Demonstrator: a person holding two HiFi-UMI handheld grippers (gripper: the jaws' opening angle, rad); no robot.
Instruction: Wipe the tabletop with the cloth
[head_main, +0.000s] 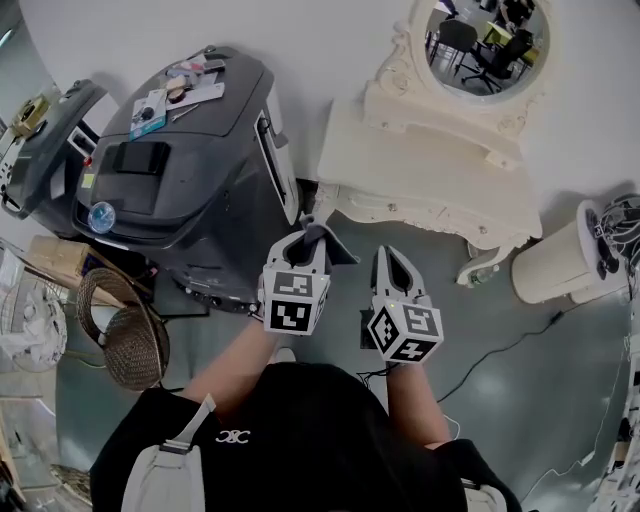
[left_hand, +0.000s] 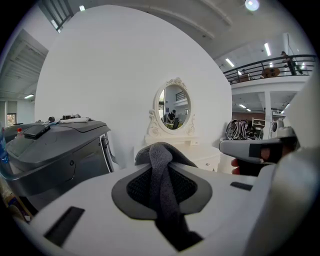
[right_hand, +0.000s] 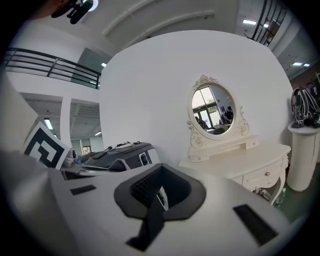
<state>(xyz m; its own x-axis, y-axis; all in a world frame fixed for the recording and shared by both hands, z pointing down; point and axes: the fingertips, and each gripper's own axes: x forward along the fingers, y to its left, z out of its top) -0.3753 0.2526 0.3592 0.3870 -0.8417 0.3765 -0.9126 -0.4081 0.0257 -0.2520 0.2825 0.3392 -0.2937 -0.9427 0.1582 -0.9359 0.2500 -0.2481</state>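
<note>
A dark grey cloth (head_main: 322, 240) is pinched in my left gripper (head_main: 311, 233), which is shut on it. In the left gripper view the cloth (left_hand: 161, 172) runs as a strip between the pads and bunches over the tips. My right gripper (head_main: 386, 256) is beside it, jaws together with nothing in them; the right gripper view shows the same for the right gripper (right_hand: 159, 185). Both are held in the air, short of the white dressing table (head_main: 420, 175) with its oval mirror (head_main: 487, 40). The same tabletop (right_hand: 240, 160) lies ahead to the right.
A big dark grey machine (head_main: 190, 150) stands left of the table, close to its edge. A wicker chair (head_main: 125, 335) sits at the lower left. A white round stand (head_main: 555, 262) with cables on it is at the right. A cable (head_main: 500, 350) trails over the grey floor.
</note>
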